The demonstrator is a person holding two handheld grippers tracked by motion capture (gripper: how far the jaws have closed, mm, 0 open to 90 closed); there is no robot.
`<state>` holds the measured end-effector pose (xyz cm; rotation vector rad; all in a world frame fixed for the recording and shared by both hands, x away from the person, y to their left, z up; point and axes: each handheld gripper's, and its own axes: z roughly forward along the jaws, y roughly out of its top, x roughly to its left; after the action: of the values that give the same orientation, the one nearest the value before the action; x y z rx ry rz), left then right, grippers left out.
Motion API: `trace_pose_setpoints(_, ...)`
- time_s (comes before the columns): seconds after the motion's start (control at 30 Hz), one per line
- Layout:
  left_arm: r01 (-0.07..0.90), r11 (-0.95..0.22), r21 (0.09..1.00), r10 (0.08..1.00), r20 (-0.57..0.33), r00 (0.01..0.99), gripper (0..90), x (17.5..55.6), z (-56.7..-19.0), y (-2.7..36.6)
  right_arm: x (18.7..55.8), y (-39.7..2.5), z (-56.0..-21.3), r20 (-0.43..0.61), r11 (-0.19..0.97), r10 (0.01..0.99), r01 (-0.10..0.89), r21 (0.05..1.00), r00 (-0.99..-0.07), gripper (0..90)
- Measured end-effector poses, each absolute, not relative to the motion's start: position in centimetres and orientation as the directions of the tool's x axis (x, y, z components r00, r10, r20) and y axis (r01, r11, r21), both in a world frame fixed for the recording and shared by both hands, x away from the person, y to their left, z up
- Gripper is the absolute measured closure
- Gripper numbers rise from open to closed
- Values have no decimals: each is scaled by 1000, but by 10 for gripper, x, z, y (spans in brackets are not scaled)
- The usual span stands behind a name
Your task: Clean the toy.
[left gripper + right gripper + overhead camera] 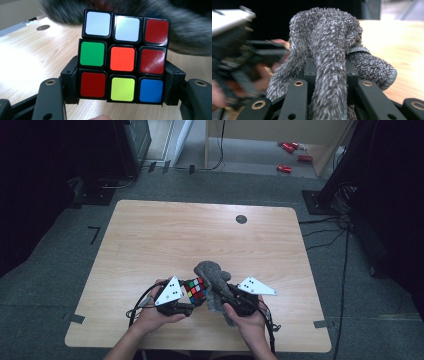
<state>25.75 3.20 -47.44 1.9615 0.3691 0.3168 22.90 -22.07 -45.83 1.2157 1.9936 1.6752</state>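
A scrambled colour cube with black edges is clamped between the jaws of my left gripper, held just above the table. In the high view the cube sits near the front middle of the wooden table, beside my left gripper. A fuzzy grey cloth drapes over my right gripper, whose jaws are shut on it. The cloth touches the cube's right side, with my right gripper just behind it.
A small dark round hole marks the table's far right part. Red items lie on the floor beyond the table. Black stands and cables line the right side.
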Motion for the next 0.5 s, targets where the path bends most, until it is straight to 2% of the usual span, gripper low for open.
trace_pose_setpoints(0.1,119,-382,917,396,46,917,343,258,-475,31,229,-223,-457,307,-29,732,424,905,-608,725)
trace_pose_setpoints(0.2,120,-398,910,400,53,915,343,258,-476,28,220,-211,-448,292,-22,679,378,925,-674,723)
trace_pose_setpoints(0.27,116,-391,913,401,55,915,343,257,-475,30,216,-204,-444,248,4,686,345,938,-684,722)
trace_pose_setpoints(0.5,135,-350,927,404,19,915,343,259,-472,35,229,-224,-458,294,-25,744,415,910,-601,720)
